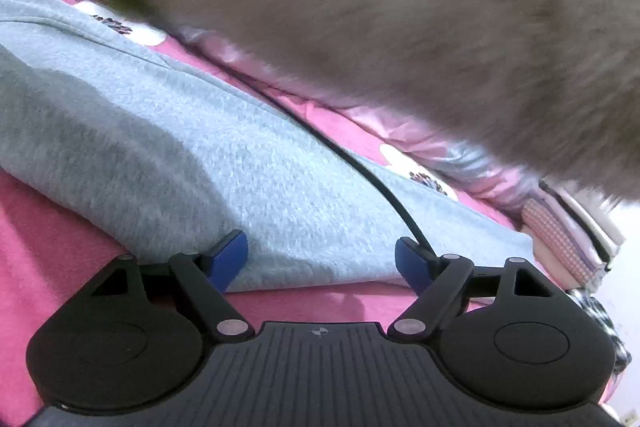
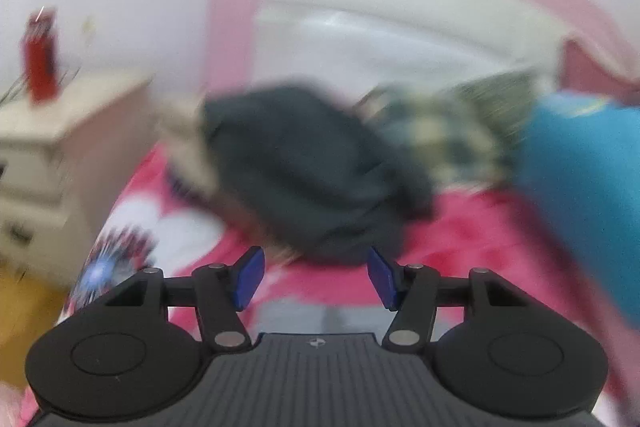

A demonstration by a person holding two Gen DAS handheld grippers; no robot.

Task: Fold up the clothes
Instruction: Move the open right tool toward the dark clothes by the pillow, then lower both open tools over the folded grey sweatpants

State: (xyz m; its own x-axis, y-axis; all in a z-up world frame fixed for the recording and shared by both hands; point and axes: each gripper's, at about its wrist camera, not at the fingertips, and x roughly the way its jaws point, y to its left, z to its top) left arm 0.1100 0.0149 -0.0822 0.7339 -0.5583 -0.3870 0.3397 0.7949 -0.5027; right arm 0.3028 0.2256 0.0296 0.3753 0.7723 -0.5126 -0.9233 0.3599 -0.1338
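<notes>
A light grey fleece garment [image 1: 208, 147] lies folded on the pink bed cover [image 1: 48, 251] in the left wrist view. My left gripper [image 1: 320, 259] is open, its blue pads at the garment's near edge with nothing between them. A blurred grey-brown fuzzy cloth [image 1: 420, 19] fills the upper part of that view. In the right wrist view my right gripper [image 2: 316, 279] is open and empty above the pink cover [image 2: 472, 251]. Beyond it lies a dark grey garment [image 2: 312, 171], blurred by motion, with a chequered cloth [image 2: 448, 123] and a blue cloth [image 2: 580, 179] to its right.
A black cable [image 1: 372, 183] runs across the grey garment to the left gripper. A stack of folded fabrics [image 1: 568, 227] sits at the right of the bed. A cream bedside drawer unit [image 2: 52, 155] with a red bottle [image 2: 40, 55] stands left of the bed.
</notes>
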